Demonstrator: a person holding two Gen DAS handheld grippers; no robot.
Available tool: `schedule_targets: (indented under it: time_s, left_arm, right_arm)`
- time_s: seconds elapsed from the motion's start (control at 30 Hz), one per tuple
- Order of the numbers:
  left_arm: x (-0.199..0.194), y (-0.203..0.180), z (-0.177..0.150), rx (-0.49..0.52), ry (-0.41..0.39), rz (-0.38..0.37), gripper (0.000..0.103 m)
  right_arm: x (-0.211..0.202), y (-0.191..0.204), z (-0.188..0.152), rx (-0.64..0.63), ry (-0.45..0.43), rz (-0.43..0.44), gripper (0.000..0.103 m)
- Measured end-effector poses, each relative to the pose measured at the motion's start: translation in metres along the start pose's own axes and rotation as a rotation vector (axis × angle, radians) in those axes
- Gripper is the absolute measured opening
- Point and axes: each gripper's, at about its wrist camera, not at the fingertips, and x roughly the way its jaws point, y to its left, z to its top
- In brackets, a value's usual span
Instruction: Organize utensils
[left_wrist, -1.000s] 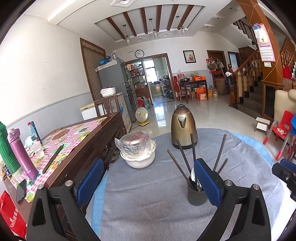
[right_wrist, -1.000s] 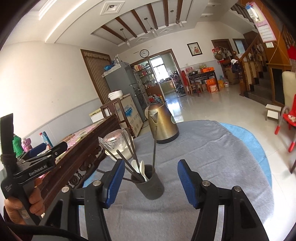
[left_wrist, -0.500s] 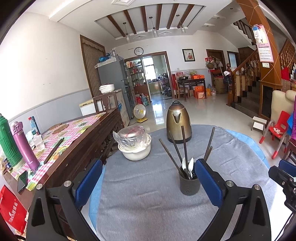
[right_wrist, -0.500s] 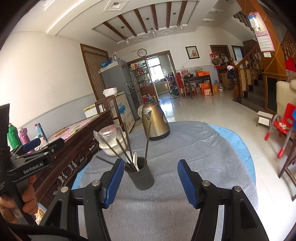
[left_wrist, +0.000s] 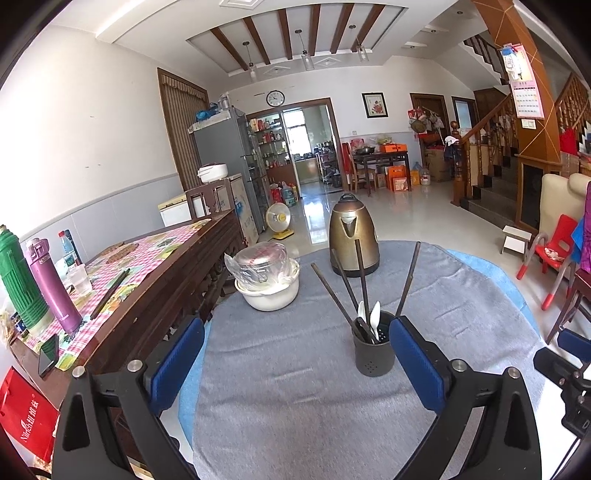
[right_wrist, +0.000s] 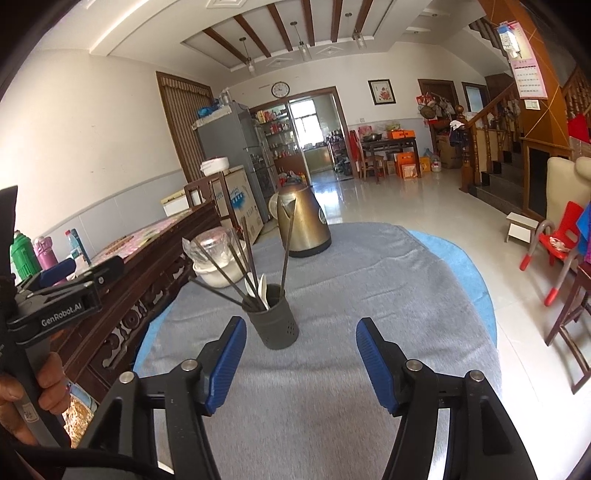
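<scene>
Both grippers pulled back from holder since earlier frames. Grey cloth bare of loose utensils. Left gripper, right gripper: jaws wide, empty. Holder mid-cloth, chopsticks, spoons inside; task looks finished.

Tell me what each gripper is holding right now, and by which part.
Nothing. The left gripper and right gripper are both open and empty; the dark grey perforated utensil cup stands untouched on the table.

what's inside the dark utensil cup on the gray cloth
The dark perforated utensil cup holds several dark chopsticks and two white spoons, all standing. Their lower ends are hidden by the cup wall.
</scene>
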Motion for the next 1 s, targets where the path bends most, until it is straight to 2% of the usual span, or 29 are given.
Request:
schedule_targets:
  time_s: [0.4,1.0]
  left_arm:
    - [0.008,-0.008,-0.009,0.01,0.026,-0.005,0.1]
    - [0.023,-0.02,-0.021,0.024,0.092,-0.032,0.1]
  right_arm:
    - [0.005,0.0,-0.008,-0.014,0.063,-0.025,0.066]
    - [0.017,0.002,-0.012,-0.029,0.105,-0.05,0.066]
